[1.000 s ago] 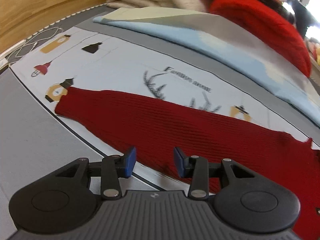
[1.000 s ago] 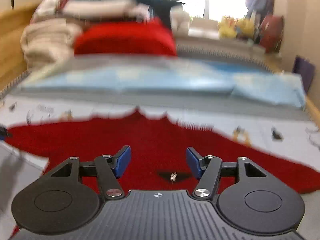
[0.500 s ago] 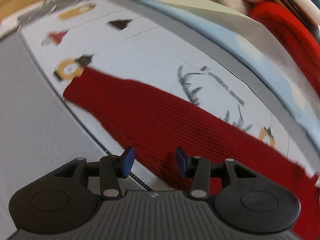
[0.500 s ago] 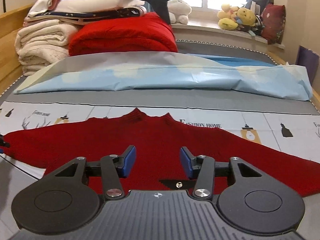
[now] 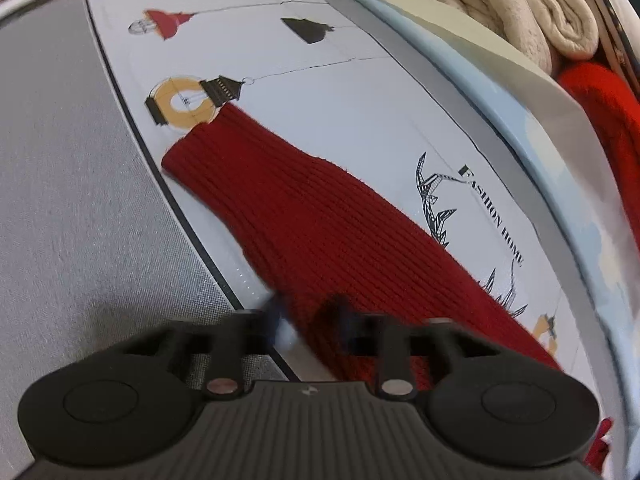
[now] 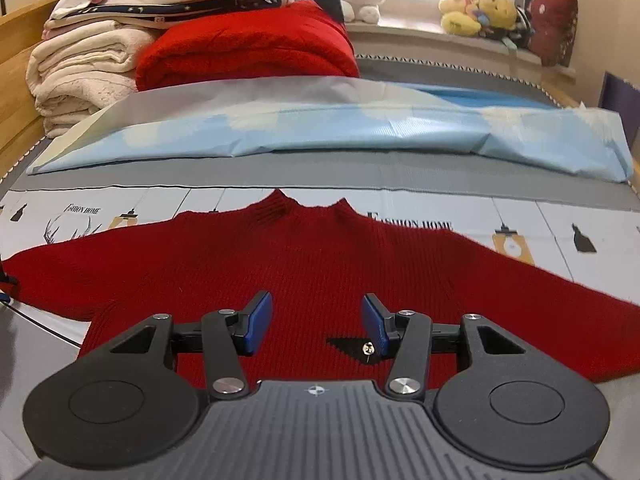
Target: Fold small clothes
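A small dark red knit sweater (image 6: 312, 264) lies flat on a printed white mat (image 6: 560, 216), sleeves spread, collar away from me. My right gripper (image 6: 317, 322) is open and empty, low over the sweater's body near a small black patch (image 6: 352, 346). In the left wrist view the left sleeve (image 5: 320, 232) runs from its cuff (image 5: 196, 148) toward the lower right. My left gripper (image 5: 308, 320) is blurred, fingers apart, at the sleeve's near edge and holding nothing.
A light blue sheet (image 6: 320, 128) lies behind the mat. A folded red blanket (image 6: 248, 52) and cream towels (image 6: 80, 76) are stacked at the back left. Plush toys (image 6: 480, 16) sit on the windowsill. Grey bed surface (image 5: 72, 200) lies left of the mat.
My left gripper has swung left and down along the sleeve, so the cuff looks nearer. My right gripper has moved closer over the sweater's body, jaws a little wider.
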A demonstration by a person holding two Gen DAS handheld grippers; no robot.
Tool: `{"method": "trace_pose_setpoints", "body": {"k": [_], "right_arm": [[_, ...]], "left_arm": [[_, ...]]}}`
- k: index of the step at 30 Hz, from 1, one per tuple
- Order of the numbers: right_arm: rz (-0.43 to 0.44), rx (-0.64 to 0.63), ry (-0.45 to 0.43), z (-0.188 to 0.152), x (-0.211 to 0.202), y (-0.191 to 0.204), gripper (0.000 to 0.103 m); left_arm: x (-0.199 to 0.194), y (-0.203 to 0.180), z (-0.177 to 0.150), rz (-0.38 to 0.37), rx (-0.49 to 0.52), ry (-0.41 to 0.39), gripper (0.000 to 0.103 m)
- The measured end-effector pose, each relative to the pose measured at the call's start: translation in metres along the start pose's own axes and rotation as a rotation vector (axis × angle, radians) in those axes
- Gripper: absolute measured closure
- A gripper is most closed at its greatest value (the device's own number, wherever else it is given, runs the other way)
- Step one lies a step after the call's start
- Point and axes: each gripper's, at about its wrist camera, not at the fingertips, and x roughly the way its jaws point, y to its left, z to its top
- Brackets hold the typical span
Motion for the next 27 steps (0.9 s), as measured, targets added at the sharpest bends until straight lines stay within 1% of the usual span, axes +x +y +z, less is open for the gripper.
{"method": "trace_pose_setpoints", "body": {"k": [2,3,5,6,7,8,9,10,12,14,15,16,17,18,19,20,21,24,25,27], "right_arm": [[0.003,0.026,0.012,0.0,0.001,-0.005,0.051],[0.005,0.041,0.016,0.0,0.002,-0.007,0.051],[0.006,0.082,0.017,0.0,0.001,-0.014,0.052],[0.004,0.107,0.014,0.0,0.001,-0.018,0.056],[0.006,0.139,0.012,0.0,0.001,-0.023,0.064],[0.011,0.163,0.013,0.0,0.001,-0.027,0.069],[0.015,0.188,0.014,0.0,0.001,-0.031,0.076],[0.016,0.209,0.014,0.0,0.001,-0.034,0.077],[0.015,0.244,0.016,0.0,0.001,-0.04,0.077],[0.007,0.261,0.023,0.0,0.003,-0.044,0.076],[-0.002,0.275,0.026,-0.001,0.004,-0.047,0.075],[-0.009,0.292,0.034,-0.002,0.006,-0.049,0.071],[-0.011,0.311,0.049,-0.004,0.008,-0.052,0.07],[-0.006,0.335,0.064,-0.005,0.011,-0.056,0.069],[0.0,0.36,0.075,-0.007,0.013,-0.059,0.069],[0.005,0.391,0.086,-0.008,0.015,-0.063,0.069],[0.011,0.42,0.097,-0.01,0.016,-0.066,0.069],[0.037,0.494,0.12,-0.013,0.019,-0.074,0.068],[0.04,0.513,0.128,-0.015,0.02,-0.075,0.067],[0.046,0.554,0.142,-0.017,0.023,-0.079,0.066]], "left_arm": [[-0.01,-0.009,-0.002,0.029,0.02,-0.041,0.093],[-0.019,-0.021,-0.004,0.048,0.068,-0.08,0.093],[-0.043,-0.056,-0.014,0.063,0.212,-0.181,0.094],[-0.058,-0.076,-0.023,0.042,0.29,-0.24,0.094],[-0.072,-0.094,-0.032,0.002,0.344,-0.282,0.094],[-0.087,-0.112,-0.043,-0.056,0.388,-0.312,0.095],[-0.102,-0.131,-0.057,-0.131,0.428,-0.331,0.095],[-0.116,-0.148,-0.073,-0.205,0.467,-0.336,0.095],[-0.141,-0.181,-0.114,-0.371,0.551,-0.312,0.095],[-0.16,-0.21,-0.161,-0.535,0.656,-0.248,0.095],[-0.166,-0.224,-0.185,-0.622,0.712,-0.191,0.093],[-0.17,-0.235,-0.203,-0.696,0.749,-0.123,0.092],[-0.172,-0.242,-0.216,-0.747,0.764,-0.062,0.09],[-0.174,-0.247,-0.226,-0.782,0.771,0.0,0.082],[-0.177,-0.249,-0.229,-0.792,0.767,0.036,0.079],[-0.181,-0.249,-0.228,-0.779,0.756,0.049,0.079],[-0.184,-0.249,-0.225,-0.739,0.754,0.05,0.079],[-0.192,-0.244,-0.208,-0.552,0.752,0.03,0.079],[-0.193,-0.238,-0.201,-0.509,0.732,0.016,0.079],[-0.194,-0.223,-0.19,-0.47,0.68,-0.017,0.079]]}}
